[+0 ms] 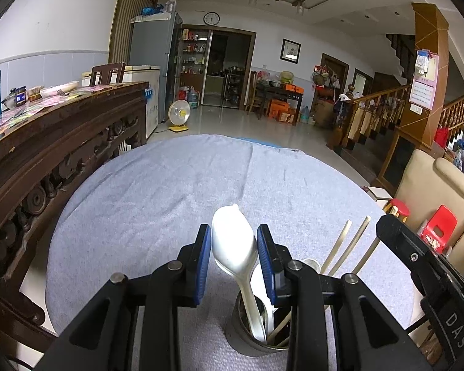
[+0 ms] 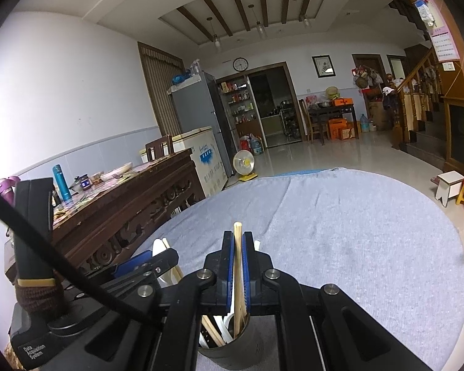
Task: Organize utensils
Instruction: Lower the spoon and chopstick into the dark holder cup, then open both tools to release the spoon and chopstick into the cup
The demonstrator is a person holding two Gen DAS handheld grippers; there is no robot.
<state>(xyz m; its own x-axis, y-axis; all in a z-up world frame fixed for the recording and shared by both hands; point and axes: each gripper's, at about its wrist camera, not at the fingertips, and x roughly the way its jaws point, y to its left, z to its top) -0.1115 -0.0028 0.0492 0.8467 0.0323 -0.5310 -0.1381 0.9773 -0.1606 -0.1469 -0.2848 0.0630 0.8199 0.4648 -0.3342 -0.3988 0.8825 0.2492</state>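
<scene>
A dark round utensil cup (image 1: 241, 337) stands on the blue-grey cloth near the table's front edge and holds white spoons and pale chopsticks (image 1: 345, 247). My left gripper (image 1: 233, 266) is open just above the cup, its blue pads either side of a white spoon (image 1: 233, 241) that stands in the cup. My right gripper (image 2: 238, 266) is shut on a wooden chopstick (image 2: 238, 275) whose lower end is inside the cup (image 2: 229, 352). The left gripper (image 2: 157, 266) shows at the left in the right wrist view.
The round table (image 1: 157, 191) is covered by the blue-grey cloth. A carved dark wooden sideboard (image 1: 55, 157) with bottles and dishes stands close on the left. A beige chair (image 1: 433, 191), red stools (image 1: 439, 225) and a staircase are on the right.
</scene>
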